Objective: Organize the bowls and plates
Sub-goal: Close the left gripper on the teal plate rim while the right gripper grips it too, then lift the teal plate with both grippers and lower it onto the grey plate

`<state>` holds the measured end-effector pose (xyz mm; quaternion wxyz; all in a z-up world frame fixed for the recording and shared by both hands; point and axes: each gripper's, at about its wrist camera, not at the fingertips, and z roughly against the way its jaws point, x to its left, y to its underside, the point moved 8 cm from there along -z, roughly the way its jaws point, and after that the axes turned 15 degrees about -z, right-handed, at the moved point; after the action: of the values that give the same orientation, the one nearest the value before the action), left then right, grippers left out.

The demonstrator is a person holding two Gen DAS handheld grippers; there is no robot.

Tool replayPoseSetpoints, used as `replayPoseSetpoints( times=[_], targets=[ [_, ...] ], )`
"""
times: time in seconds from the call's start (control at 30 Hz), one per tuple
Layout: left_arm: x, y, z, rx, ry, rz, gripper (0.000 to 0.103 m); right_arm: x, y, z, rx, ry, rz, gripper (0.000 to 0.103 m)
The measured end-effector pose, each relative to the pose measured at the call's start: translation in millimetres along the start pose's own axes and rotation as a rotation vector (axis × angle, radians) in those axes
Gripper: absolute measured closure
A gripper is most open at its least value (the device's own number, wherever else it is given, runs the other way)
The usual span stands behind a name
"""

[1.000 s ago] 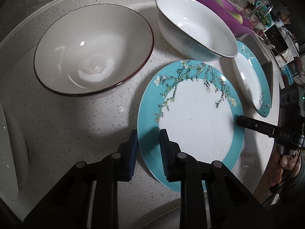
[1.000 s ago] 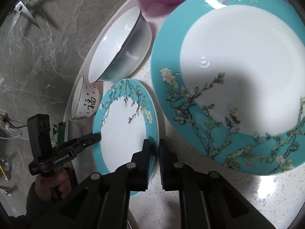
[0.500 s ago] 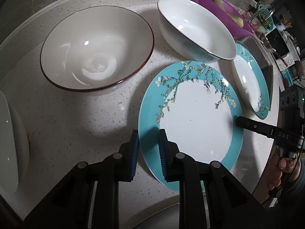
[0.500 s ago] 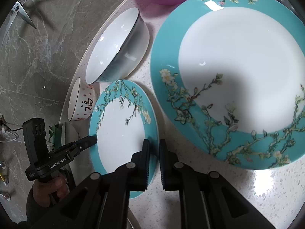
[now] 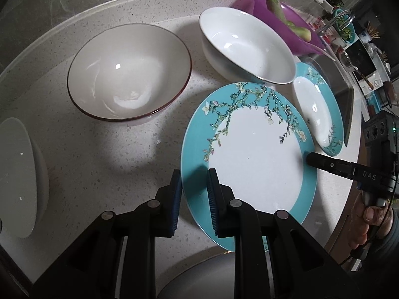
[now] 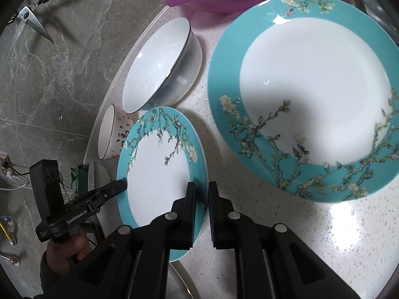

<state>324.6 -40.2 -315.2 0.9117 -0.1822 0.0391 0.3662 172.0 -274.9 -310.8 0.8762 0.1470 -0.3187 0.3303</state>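
The counter [image 5: 87, 162] is running out of frame on every side, its near edge hidden behind the gripper bodies. The blossom plate [image 5: 254, 164] is lying face up near that edge, its near rim covered by the left gripper [image 5: 194, 194]. Being round, it is showing no long axis, and its flowered side is pointing away toward the bowls.

A second plate [image 6: 311, 87] is sitting just beside it, partly tucked behind the white bowl [image 5: 247, 47] in the left view. The brown-rimmed bowl [image 5: 129, 72] is standing apart, left of both. A pale dish [image 5: 17, 179] is getting cut off at the left border.

The left fingers are standing a gap apart, one over the plate and one outside its rim. Across the plate, the right gripper [image 6: 202, 204] is straddling the opposite rim with only a narrow slit between its fingers. Whether those pads are pinching the rim is hard to make out.
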Motion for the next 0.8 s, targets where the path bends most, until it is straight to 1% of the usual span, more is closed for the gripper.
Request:
replayPoseSetpoints(
  times=[0.27,0.47,0.6,0.8],
  targets=[
    [-6.2,13.8,29.6,-0.025,-0.009,0.003,0.085,12.9,11.4,13.2,-0.008,-0.016,0.021,0.091],
    [-14.3,39.2,60.5,-0.052,-0.014,0.013,0.085,22.7,27.8,23.6,-0.005,-0.031,0.045,0.091],
    [-19.6,67.0,80.8,-0.064,-0.022,0.023,0.085,32.1,46.8,28.5,0.007,-0.034,0.072,0.091],
    [-20.1,122.5,101.3,-0.068,-0.031,0.057,0.085,41.2,81.9,24.9,0.042,-0.021,0.117,0.091]
  ],
)
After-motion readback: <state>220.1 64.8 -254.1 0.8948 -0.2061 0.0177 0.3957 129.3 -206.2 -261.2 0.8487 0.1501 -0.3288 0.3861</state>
